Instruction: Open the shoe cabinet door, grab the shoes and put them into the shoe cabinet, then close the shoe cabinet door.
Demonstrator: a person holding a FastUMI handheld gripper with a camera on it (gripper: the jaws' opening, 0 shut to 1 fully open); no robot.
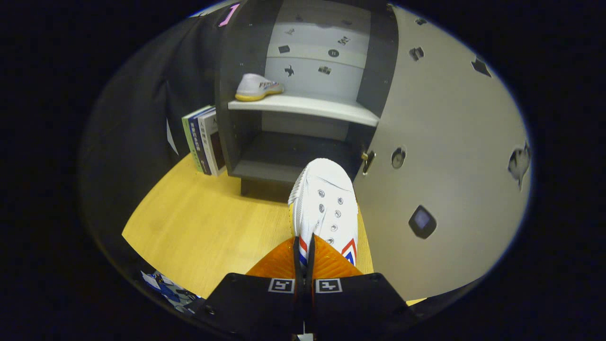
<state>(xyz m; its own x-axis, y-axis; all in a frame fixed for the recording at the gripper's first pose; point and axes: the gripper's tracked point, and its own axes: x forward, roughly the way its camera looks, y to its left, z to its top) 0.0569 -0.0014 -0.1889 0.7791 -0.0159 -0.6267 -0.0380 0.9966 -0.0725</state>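
My gripper is shut on a white shoe, pinching its side wall near the heel. The shoe has metal eyelets and red and blue stripes, and its toe points toward the shoe cabinet. It hangs above the wooden table, just in front of the cabinet's lower compartment. The cabinet door is swung open to the right, a small latch on its inner edge near the shoe's toe. A second white shoe with a yellow sole lies on the cabinet's white upper shelf, at its left end.
Several books stand upright against the cabinet's left side. Black cloth wall lies behind and to the left. A patterned item lies at the table's near left edge. Dark stickers dot the open door and the cabinet's back panel.
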